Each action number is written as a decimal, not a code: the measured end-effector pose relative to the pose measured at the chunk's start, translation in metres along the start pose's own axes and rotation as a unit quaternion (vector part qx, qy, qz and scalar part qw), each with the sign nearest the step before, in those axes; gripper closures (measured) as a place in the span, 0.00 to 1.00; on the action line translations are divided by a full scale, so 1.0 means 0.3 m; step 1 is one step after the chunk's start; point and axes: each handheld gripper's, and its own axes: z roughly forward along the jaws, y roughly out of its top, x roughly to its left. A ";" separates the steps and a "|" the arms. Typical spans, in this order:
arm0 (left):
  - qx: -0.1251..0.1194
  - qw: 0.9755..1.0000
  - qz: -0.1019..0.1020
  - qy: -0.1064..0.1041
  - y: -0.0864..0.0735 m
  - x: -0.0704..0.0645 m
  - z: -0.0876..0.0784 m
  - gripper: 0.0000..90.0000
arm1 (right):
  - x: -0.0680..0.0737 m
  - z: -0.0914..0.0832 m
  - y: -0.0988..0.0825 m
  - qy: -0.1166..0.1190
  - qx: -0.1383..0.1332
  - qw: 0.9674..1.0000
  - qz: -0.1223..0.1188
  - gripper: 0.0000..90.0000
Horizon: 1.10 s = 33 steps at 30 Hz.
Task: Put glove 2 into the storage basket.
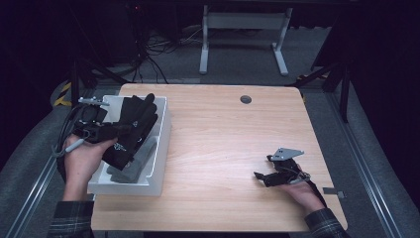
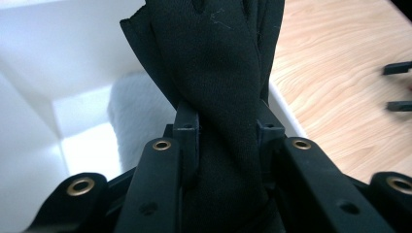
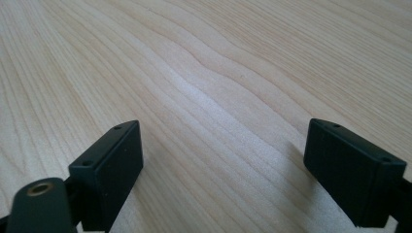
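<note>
A black glove [image 1: 132, 128] hangs over the white bin [image 1: 161, 148] at the table's left, pinched by my left gripper [image 1: 113, 131]. In the left gripper view the glove [image 2: 218, 73] runs up between the two jaws, whose pads press on its cuff; my left gripper [image 2: 227, 127] is shut on it. A grey glove [image 1: 138, 161] lies in the bin below. My right gripper [image 1: 263, 167] rests low on the table's right part, jaws open. In the right gripper view my right gripper [image 3: 224, 167] has bare wood between its fingertips.
The wooden table [image 1: 223, 139] has a round cable grommet [image 1: 245, 99] near its far edge. Behind the table stands a white desk frame [image 1: 242, 34] on the grey floor. The bin's white inner wall [image 2: 58, 58] is close on the left.
</note>
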 end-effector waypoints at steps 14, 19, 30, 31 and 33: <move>0.045 0.998 -0.043 0.020 -0.051 0.078 0.191 0.79 | 0.000 0.000 0.000 0.000 0.000 1.000 0.000 0.16; 0.071 0.995 -0.046 0.046 -0.083 0.109 0.263 0.75 | 0.000 0.000 0.000 0.000 0.000 1.000 0.000 0.16; 0.075 0.993 -0.049 0.072 -0.098 0.133 0.284 0.41 | 0.000 0.000 0.000 0.000 0.000 1.000 0.000 0.16; 0.074 0.993 -0.047 0.075 -0.097 0.134 0.282 0.41 | 0.000 0.000 0.000 0.000 0.000 1.000 0.000 0.16; 0.071 0.993 -0.041 0.082 -0.092 0.133 0.273 0.33 | 0.000 0.000 0.000 0.000 0.000 1.000 0.000 0.16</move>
